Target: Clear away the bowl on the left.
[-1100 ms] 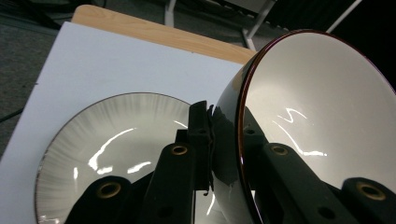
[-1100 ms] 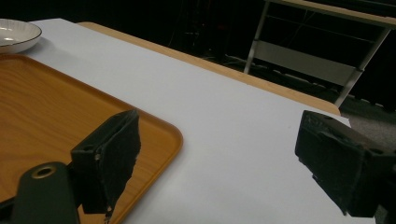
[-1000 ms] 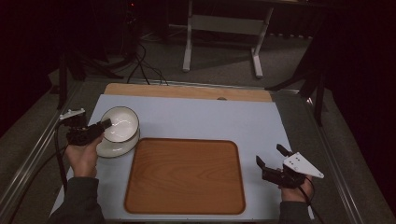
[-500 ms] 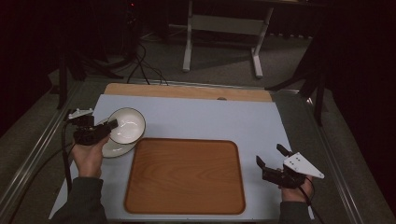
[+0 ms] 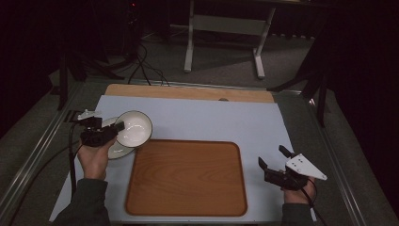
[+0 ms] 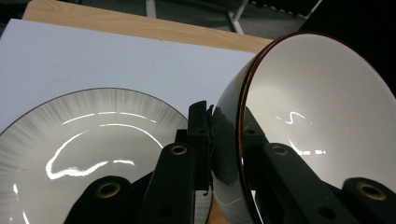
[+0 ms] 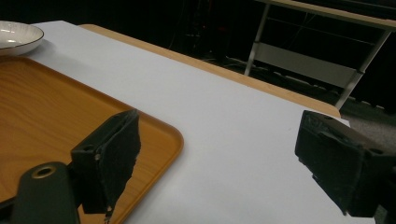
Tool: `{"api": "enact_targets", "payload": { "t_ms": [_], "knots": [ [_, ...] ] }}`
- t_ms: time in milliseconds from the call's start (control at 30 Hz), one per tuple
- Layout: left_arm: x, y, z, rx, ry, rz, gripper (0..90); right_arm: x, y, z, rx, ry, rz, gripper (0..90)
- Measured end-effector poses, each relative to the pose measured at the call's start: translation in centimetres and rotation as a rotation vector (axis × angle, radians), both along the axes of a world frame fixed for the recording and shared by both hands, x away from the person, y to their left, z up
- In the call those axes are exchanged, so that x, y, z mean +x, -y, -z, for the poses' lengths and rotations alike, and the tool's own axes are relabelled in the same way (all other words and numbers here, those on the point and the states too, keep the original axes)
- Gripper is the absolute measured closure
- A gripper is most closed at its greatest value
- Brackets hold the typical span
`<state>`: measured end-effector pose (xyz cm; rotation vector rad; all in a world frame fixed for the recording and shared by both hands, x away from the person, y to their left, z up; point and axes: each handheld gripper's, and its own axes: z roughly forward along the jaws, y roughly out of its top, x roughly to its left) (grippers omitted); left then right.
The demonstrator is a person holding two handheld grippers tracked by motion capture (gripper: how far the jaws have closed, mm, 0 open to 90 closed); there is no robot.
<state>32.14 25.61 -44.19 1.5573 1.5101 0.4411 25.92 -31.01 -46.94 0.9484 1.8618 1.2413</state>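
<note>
Bowl (image 5: 135,128) is pinched by its rim at the left of the table, tilted on edge and lifted clear of the plate (image 5: 114,149) beneath it. In the left gripper view the wall of the bowl (image 6: 317,116) is seen clamped between the two black jaws of the left gripper (image 5: 111,130), one jaw outside and one inside, with the plate (image 6: 93,140) lying flat on the pale mat (image 5: 211,120). The step in hand is judged to be the carrying of the bowl off the plate, probably toward the wooden tray (image 5: 187,178) just beside it. For the next move the grip must be kept firm while the bowl is levelled and lowered, since a thin rim hold could slip. At the right, the right gripper (image 5: 275,162) is held with its jaws spread wide, nothing between them, beside the tray's right edge (image 7: 154,135).
</note>
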Motion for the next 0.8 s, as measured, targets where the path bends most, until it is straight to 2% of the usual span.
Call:
{"api": "enact_targets", "payload": {
  "t_ms": [800],
  "knots": [
    [0.3, 2.0, 0.5, 0.033, -0.019, 0.060, 81.5, 0.0, 0.0, 0.0, 0.000, 0.000, 0.000, 13.8]
  ]
}}
